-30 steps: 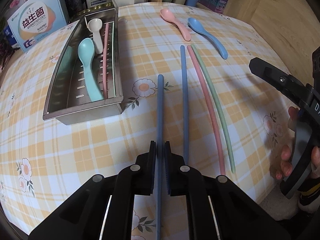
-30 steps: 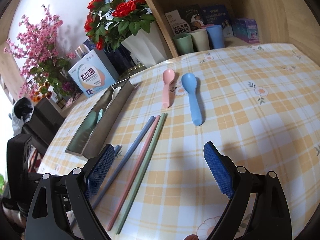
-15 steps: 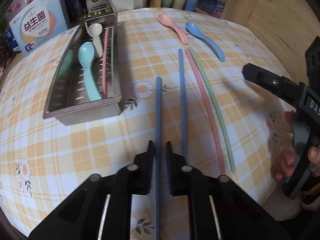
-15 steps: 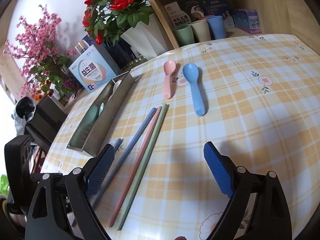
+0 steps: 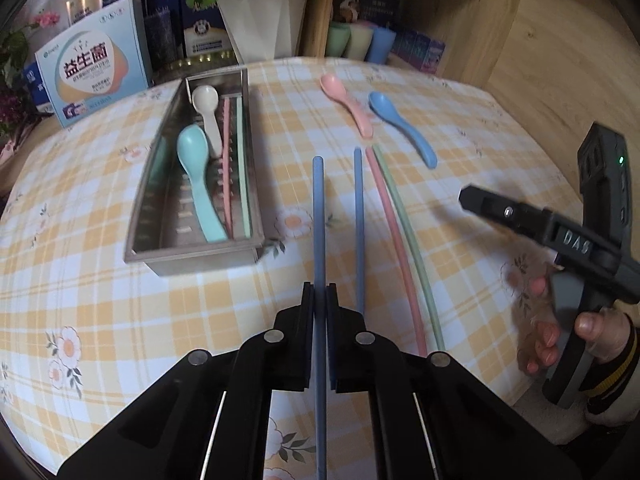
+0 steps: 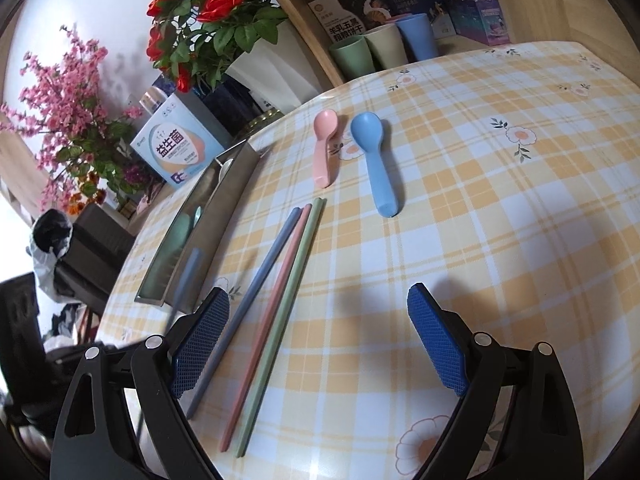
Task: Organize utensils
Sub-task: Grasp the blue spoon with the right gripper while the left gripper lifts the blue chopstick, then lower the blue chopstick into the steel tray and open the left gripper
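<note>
One table under a yellow checked cloth carries everything. Toward eleven o'clock in the left wrist view lies a long steel tray, holding a teal spoon, a cream spoon and two chopsticks, one pink and one green, along its right wall. At one o'clock a pink spoon and a blue spoon rest on the cloth, side by side but apart. Below them three chopsticks lie near one another on the cloth: blue, pink and green.

At six o'clock the left gripper is clamped tight on a fourth, blue chopstick, which points toward twelve, its far end raised beside the tray's near right corner.

At three o'clock a hand holds the right gripper, whose blue pads stand wide apart with nothing between them, above the cloth just right of the three lying chopsticks.
</note>
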`<state>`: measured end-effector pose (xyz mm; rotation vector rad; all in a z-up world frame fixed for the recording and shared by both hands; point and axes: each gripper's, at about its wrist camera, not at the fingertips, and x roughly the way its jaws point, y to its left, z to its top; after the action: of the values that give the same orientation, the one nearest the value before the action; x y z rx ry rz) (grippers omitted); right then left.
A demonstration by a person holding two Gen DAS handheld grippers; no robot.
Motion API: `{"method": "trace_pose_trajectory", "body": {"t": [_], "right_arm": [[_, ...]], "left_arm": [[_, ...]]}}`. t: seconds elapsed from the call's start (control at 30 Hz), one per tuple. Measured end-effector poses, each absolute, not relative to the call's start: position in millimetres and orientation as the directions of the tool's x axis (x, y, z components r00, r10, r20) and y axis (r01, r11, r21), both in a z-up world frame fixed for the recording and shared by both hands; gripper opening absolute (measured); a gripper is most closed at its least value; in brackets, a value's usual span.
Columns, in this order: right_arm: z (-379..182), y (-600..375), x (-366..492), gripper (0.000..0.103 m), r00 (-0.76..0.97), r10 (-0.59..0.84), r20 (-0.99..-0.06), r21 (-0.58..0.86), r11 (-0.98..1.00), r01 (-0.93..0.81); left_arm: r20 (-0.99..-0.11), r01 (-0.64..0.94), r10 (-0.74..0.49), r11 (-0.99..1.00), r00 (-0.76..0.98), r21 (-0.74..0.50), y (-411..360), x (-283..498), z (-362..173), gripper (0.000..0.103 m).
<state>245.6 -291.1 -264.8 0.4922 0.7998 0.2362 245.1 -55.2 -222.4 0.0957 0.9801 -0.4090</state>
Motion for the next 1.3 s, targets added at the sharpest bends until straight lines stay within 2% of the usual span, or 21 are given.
{"method": "trace_pose_trajectory", "body": {"t": [0.17, 0.27, 0.3, 0.47, 0.83, 0.93, 1.0, 1.1, 1.3], "right_arm": [[-253, -291, 254, 0.087, 0.677, 0.37, -0.636, 0.463, 0.885, -0.049], [-240, -287, 269, 0.085, 0.672, 0.351, -0.652, 0.378, 0.919, -0.113], [-237, -285, 277, 0.077, 0.666, 0.339, -0.664, 0.336, 0.931, -0.14], [-246, -284, 323, 0.051, 0.638, 0.236, -0.733, 0.174, 0.972, -0.16], [-271, -288, 392, 0.034, 0.568, 0.145, -0.81, 0.169, 0.986, -0.011], [-273, -289, 395, 0.027, 0.561, 0.12, -0.819, 0.163, 0.986, 0.026], [-273, -286, 394, 0.014, 0.559, 0.089, -0.824, 0.132, 0.991, 0.037], [-271, -284, 388, 0.014, 0.567, 0.083, -0.819, 0.128, 0.991, 0.04], [-261, -281, 357, 0.014, 0.632, 0.16, -0.758, 0.254, 0.965, 0.059]], "left_arm": [[-0.777, 0.351, -0.309, 0.928, 0.548, -0.123, -44, 250, -202, 0.006], [-0.757, 0.326, -0.313, 0.935, 0.574, -0.139, -34, 253, -194, 0.006], [-0.753, 0.319, -0.313, 0.937, 0.579, -0.145, -30, 253, -193, 0.006], [-0.737, 0.28, -0.316, 0.944, 0.597, -0.177, -12, 254, -189, 0.006], [-0.727, 0.228, -0.312, 0.95, 0.612, -0.215, 15, 255, -189, 0.006], [-0.723, 0.224, -0.315, 0.949, 0.614, -0.224, 18, 255, -189, 0.006], [-0.723, 0.22, -0.318, 0.948, 0.614, -0.23, 20, 254, -189, 0.006], [-0.724, 0.216, -0.318, 0.948, 0.612, -0.233, 21, 254, -190, 0.006], [-0.726, 0.209, -0.316, 0.949, 0.612, -0.237, 21, 259, -189, 0.006]]}}
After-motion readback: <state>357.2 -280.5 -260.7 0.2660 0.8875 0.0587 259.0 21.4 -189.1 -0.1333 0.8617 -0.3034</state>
